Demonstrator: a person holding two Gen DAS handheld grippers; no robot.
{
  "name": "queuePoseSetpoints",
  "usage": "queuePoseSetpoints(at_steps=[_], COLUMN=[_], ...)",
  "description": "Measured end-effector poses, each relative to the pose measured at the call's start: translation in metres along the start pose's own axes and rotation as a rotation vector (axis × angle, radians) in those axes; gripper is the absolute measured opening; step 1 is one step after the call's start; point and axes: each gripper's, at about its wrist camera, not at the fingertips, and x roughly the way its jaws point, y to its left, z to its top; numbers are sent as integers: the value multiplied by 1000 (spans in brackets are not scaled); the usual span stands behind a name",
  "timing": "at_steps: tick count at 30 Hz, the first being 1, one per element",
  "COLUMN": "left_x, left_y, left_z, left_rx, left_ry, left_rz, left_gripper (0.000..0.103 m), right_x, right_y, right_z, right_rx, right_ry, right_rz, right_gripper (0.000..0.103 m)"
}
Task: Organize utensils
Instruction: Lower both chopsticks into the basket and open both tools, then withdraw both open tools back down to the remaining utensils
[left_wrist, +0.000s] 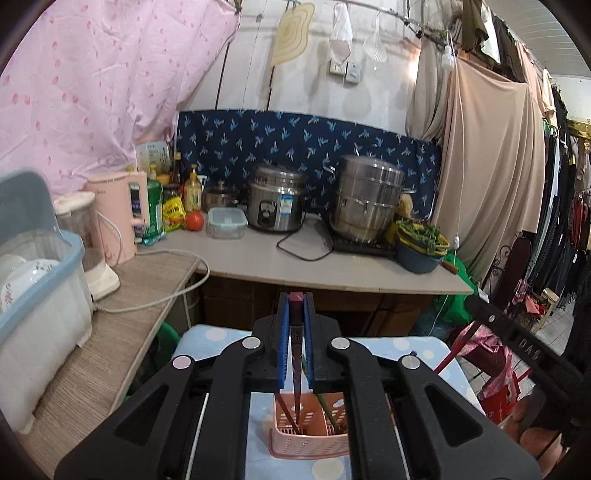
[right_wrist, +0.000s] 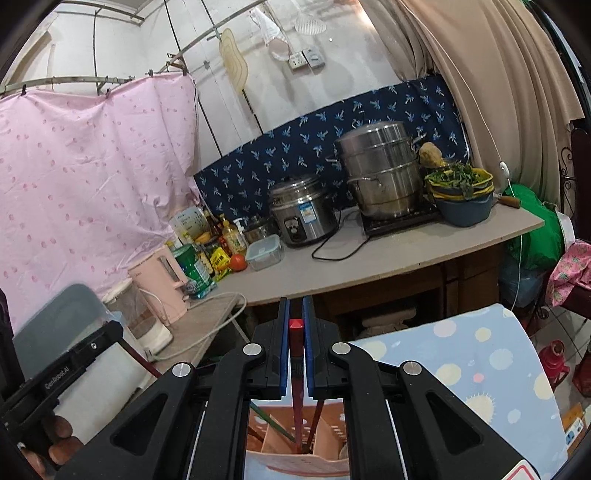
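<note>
The pale slab of countertop (left_wrist: 332, 266) runs across the middle of my left view, smooth and matte, with a dark blue leaf-print cloth (left_wrist: 295, 140) stretched behind it. A crumpled pink sheet (left_wrist: 92, 92) fills the upper left. On the counter stand a tall tiered steel steamer (left_wrist: 365, 195) and a rounder steel rice cooker (left_wrist: 277, 203), both brushed and shiny. At lower centre the table wears a light blue cloth with pastel dots (left_wrist: 214, 336).

On that cloth, at the bottom centre of both views, sits the pink plastic utensil basket (left_wrist: 310, 439), box-shaped with slotted walls and dividers, sticks already standing in it.

My left tongs (left_wrist: 296, 306) are nearly closed, blue ribbed pads pinching a dark red chopstick (left_wrist: 295, 354), square-ended and tapering down into the basket. My right tongs (right_wrist: 296, 310) are clamped narrow on a second red chopstick (right_wrist: 296, 354), its bright square tip up, its point down in the basket.
</note>
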Motion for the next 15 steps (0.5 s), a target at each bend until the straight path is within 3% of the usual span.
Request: queuePoseSetpoints(at_steps=[8, 12, 15], left_x=[16, 13, 5], left_y=[5, 4, 4], left_z=[-20, -26, -30], left_rx=[-14, -10, 2], left_ry=[76, 76, 59], left_rz=[-5, 14, 33], left_gripper=[7, 13, 29], right_x=[10, 2, -10], right_y=[-7, -9, -11], right_z=[-18, -18, -20], right_rx=[-6, -8, -2], right_ry=[49, 37, 25], right_rz=[-18, -28, -28], right_gripper=[9, 40, 43])
